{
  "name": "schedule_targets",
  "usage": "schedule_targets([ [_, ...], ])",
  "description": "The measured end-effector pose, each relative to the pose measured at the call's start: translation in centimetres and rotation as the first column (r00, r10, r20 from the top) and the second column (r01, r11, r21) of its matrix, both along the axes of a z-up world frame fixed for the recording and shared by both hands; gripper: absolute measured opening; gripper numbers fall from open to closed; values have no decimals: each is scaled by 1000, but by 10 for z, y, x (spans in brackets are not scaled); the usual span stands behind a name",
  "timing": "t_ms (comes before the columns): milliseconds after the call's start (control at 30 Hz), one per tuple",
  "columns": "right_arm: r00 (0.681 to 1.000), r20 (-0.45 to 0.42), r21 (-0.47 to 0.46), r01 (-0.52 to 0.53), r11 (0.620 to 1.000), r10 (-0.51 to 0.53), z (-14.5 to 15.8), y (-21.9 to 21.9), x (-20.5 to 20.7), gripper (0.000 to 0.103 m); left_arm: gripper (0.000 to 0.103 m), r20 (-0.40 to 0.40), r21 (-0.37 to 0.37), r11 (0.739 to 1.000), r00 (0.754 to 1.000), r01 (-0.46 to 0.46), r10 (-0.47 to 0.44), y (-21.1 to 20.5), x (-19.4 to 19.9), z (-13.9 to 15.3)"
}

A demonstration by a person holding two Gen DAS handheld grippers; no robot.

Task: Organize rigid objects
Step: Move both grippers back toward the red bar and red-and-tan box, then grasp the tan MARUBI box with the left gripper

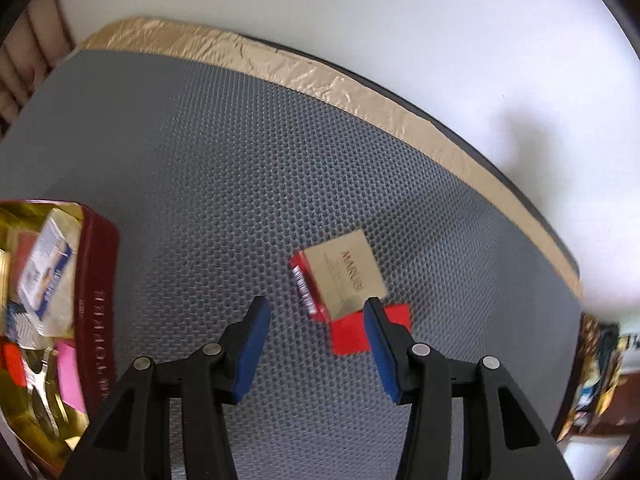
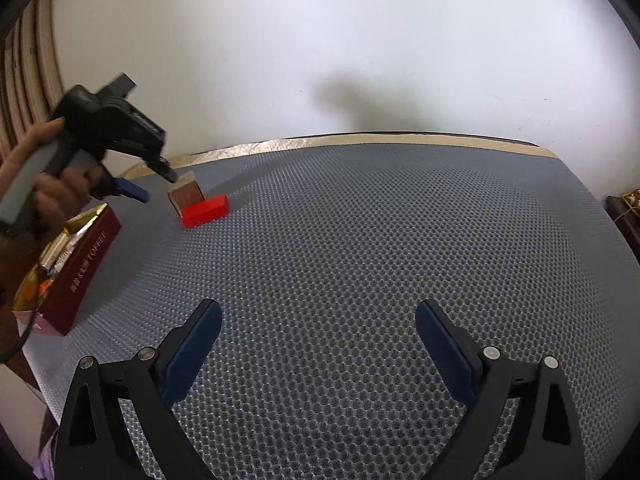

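A beige and red small box [image 1: 342, 274] lies on the grey mat [image 1: 240, 160], with a flat red block [image 1: 370, 330] touching its near side. My left gripper [image 1: 316, 312] is open and empty, hovering just above them; its right finger overlaps the box's corner. A dark red toffee box [image 1: 94, 312] with a gold lining holds several small packets at the left. In the right wrist view the left gripper [image 2: 152, 184] hangs over the small box [image 2: 186, 196] and red block [image 2: 204, 210], beside the toffee box [image 2: 76, 272]. My right gripper [image 2: 318, 314] is open and empty over bare mat.
The mat [image 2: 360, 240] has a gold tape border [image 1: 280, 68] along its far edge, against a white wall [image 2: 320, 40]. Dark furniture [image 2: 628, 208] stands past the right edge.
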State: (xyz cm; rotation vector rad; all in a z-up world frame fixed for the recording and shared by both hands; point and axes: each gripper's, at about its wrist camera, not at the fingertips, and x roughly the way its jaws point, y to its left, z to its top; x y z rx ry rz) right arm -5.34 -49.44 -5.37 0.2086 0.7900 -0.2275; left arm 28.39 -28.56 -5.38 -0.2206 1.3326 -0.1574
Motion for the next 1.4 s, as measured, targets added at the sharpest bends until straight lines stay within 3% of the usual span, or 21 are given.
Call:
schedule_targets([
  [133,1000,17,26,-11,1000,11,2,-3,0,97,50,-13,-48,999,1000,-11,10,-7,11,-2],
  [467,999,44,68,-20,997,17,6,-8,-3,97,50,-24,15,999,999,-36,36,-20,34,-15],
  [833,999,41,82,-5,997,2,7,-12,-4,99,49,-55,20,997,996,-75,76,-9,38,-44],
  [900,999,33,85,-3,996,1,6,-13,-4,99,48,-29,16,998,998,-63,64,-5,34,-43],
  [1167,1000,-5,93,-2,996,2,0,-15,4,99,48,0,-71,997,1000,-21,21,28,-27,-34],
  [1400,992,-129,58,-1,998,9,-14,-9,22,99,48,45,-76,997,999,6,-2,61,-87,-31],
])
